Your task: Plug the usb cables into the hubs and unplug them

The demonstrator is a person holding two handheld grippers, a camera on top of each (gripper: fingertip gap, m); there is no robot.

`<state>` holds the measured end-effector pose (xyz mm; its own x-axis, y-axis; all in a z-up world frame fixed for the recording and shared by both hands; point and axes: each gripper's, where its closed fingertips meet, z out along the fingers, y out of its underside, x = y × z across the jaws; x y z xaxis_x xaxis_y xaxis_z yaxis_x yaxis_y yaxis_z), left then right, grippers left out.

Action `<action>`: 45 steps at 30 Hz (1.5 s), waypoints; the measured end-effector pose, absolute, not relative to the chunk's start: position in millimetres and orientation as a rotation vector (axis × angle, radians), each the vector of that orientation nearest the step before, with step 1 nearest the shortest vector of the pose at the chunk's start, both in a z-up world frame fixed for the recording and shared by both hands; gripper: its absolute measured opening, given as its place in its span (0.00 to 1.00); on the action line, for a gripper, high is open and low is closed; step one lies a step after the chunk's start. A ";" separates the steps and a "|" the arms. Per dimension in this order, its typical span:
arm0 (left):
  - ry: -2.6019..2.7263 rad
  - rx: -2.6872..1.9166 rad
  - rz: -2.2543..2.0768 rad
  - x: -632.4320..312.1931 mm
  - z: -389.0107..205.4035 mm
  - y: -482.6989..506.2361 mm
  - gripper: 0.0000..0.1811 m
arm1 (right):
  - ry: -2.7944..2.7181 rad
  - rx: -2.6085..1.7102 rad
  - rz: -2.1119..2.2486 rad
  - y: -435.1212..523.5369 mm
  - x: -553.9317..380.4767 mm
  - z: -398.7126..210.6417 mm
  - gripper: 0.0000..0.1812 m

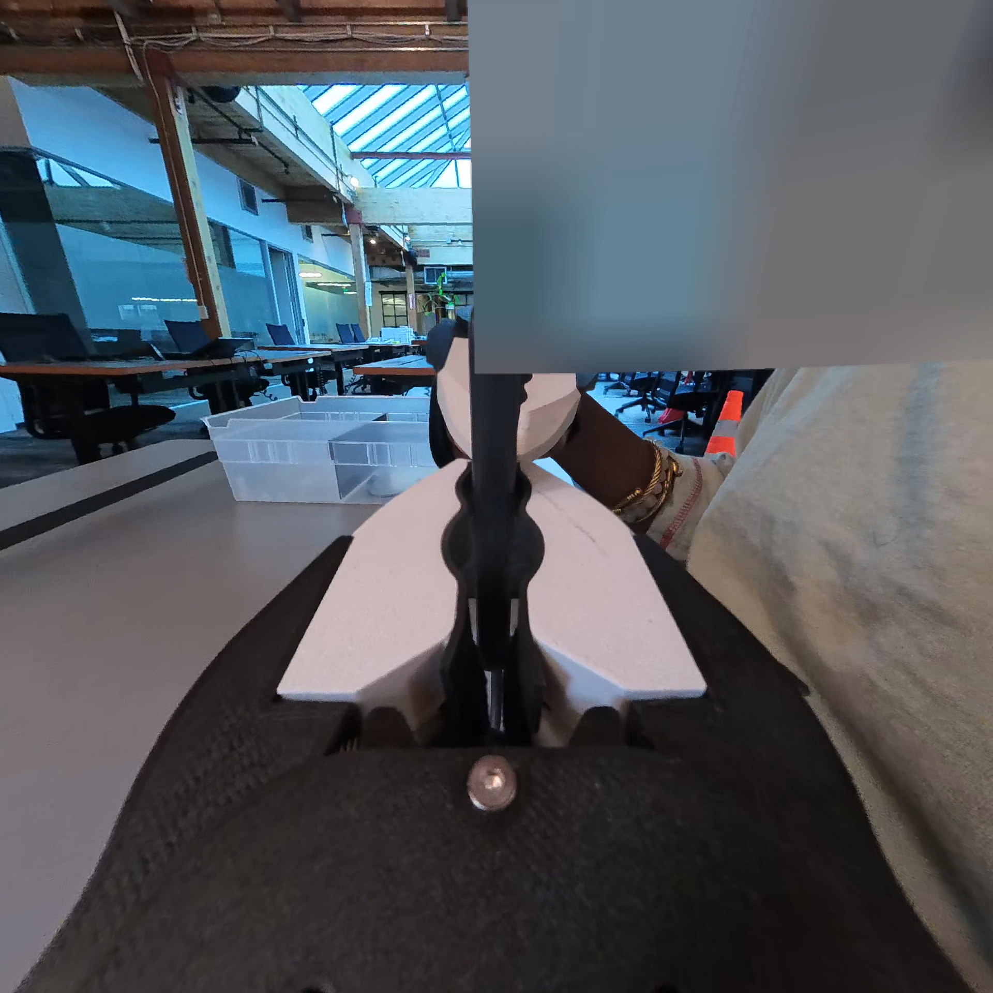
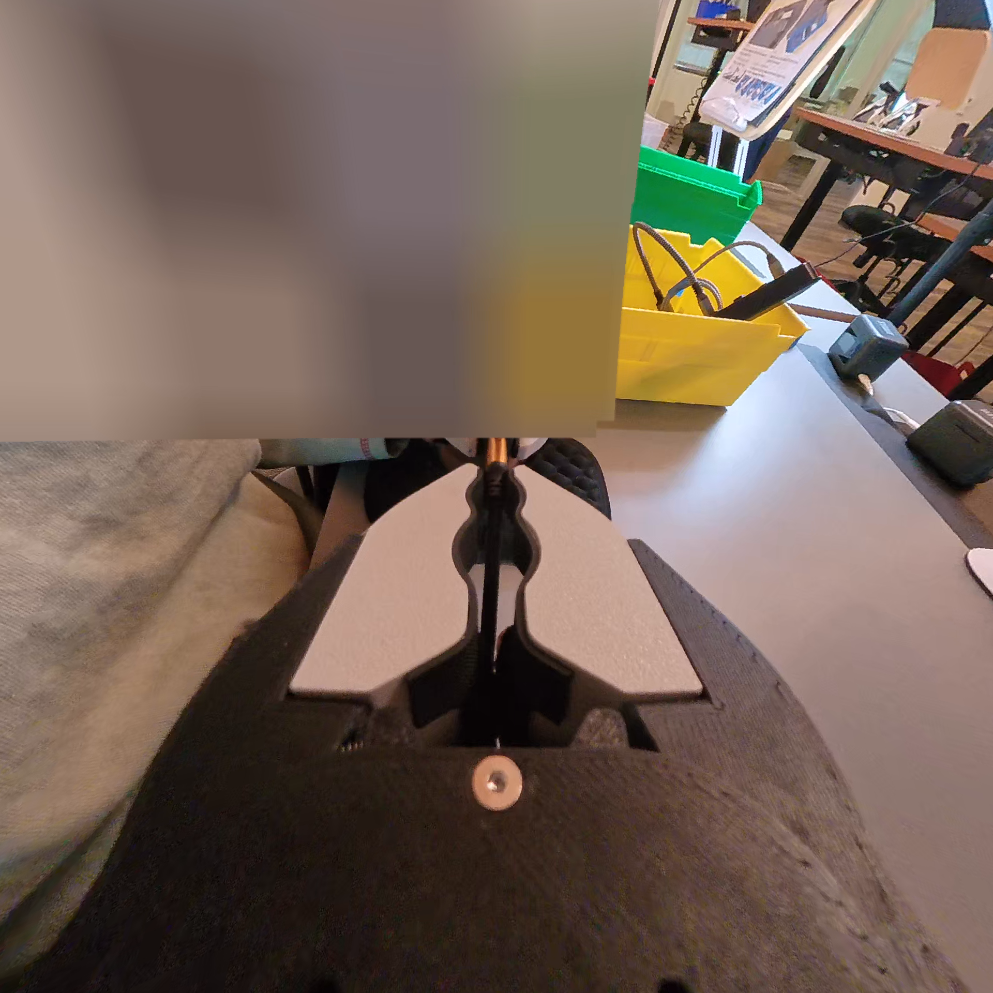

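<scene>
grippers facing each other above grey surface (image 1: 134,591): left gripper (image 1: 493,483) clenched on black hub (image 1: 491,430), right gripper (image 2: 495,473) clenched on usb cable (image 2: 493,602), gold-collared plug (image 2: 495,452) at tip. likely insertion step: keep plug square to port, push straight, no twisting. spare cables (image 2: 693,274) in yellow bin (image 2: 698,349). mating point hidden by blur.

Open-plan office. Skylight (image 1: 397,123) at upper centre admits daylight; timber beams (image 1: 236,59) cross the ceiling. Rows of desks (image 1: 161,368) with dark chairs (image 1: 32,336) at left. Grey counter (image 1: 134,564) occupies the lower left. Wood-plank floor (image 2: 806,182) at upper right.
</scene>
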<state>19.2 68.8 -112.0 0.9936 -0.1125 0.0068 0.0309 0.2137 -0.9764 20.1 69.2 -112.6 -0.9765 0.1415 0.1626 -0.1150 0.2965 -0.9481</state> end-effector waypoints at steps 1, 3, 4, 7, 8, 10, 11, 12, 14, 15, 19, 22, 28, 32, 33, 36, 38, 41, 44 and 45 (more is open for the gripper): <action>0.068 -1.356 -0.115 19.4 -112.4 68.7 0.07 | -2.348 -0.019 1.737 69.4 20.6 -113.2 0.04; 0.075 -1.373 -0.138 21.1 -114.5 69.2 0.07 | -2.367 -0.006 1.719 70.9 22.2 -114.8 0.04; 0.080 -1.385 -0.137 21.9 -116.4 70.4 0.07 | -2.380 0.003 1.705 72.4 22.8 -116.3 0.04; 0.075 -1.389 -0.133 20.7 -117.2 69.6 0.07 | -2.367 -0.013 1.699 84.6 20.3 -112.6 0.04; 0.032 -1.333 -0.139 13.2 -109.9 59.3 0.07 | -2.304 -0.072 1.727 99.3 14.8 -102.9 0.04; -0.028 -1.257 -0.114 -3.2 -99.6 33.4 0.07 | -2.144 -0.186 1.839 136.3 9.5 -78.1 0.04; -0.035 -1.265 -0.088 -6.6 -101.0 27.9 0.07 | -2.067 -0.224 1.857 152.8 8.0 -68.9 0.04; -0.039 -1.277 -0.083 -7.4 -103.3 27.7 0.07 | -2.002 -0.261 1.835 167.4 5.4 -62.9 0.04; -0.020 -1.282 -0.113 -2.0 -103.8 34.5 0.07 | -1.883 -0.351 1.741 194.6 -2.8 -53.5 0.04; -0.007 -1.282 -0.125 1.1 -103.3 38.3 0.07 | -1.822 -0.396 1.693 208.6 -6.6 -47.7 0.04; 0.016 -1.339 -0.120 6.5 -111.6 48.5 0.07 | -1.427 -0.533 1.536 282.9 -12.9 0.0 0.04; 0.032 -1.334 -0.125 9.8 -111.6 48.4 0.07 | -1.120 -0.616 1.407 350.1 -0.6 42.1 0.04; 0.042 -1.336 -0.124 10.8 -112.6 49.0 0.07 | -0.726 -0.629 1.146 443.1 36.5 87.1 0.04; 0.040 -1.333 -0.126 10.6 -112.6 49.1 0.07 | -0.518 -0.657 0.917 488.4 47.0 79.5 0.04; 0.039 -1.332 -0.126 10.4 -112.6 48.9 0.07 | -0.507 -0.655 0.863 493.7 43.6 72.4 0.04; 0.040 -1.327 -0.127 10.4 -112.5 48.6 0.07 | -0.483 -0.632 0.774 501.2 29.0 49.9 0.04; 0.036 -1.325 -0.129 9.7 -112.5 48.4 0.07 | -0.471 -0.634 0.754 505.0 20.8 38.9 0.04; 0.031 -1.321 -0.134 8.8 -112.3 48.1 0.07 | -0.443 -0.627 0.729 508.3 18.2 37.3 0.04; 0.033 -1.323 -0.134 9.2 -112.5 48.2 0.07 | -0.438 -0.595 0.698 508.7 19.4 47.6 0.04; 0.034 -1.325 -0.133 9.5 -112.7 48.4 0.07 | -0.441 -0.576 0.681 508.2 19.5 51.7 0.04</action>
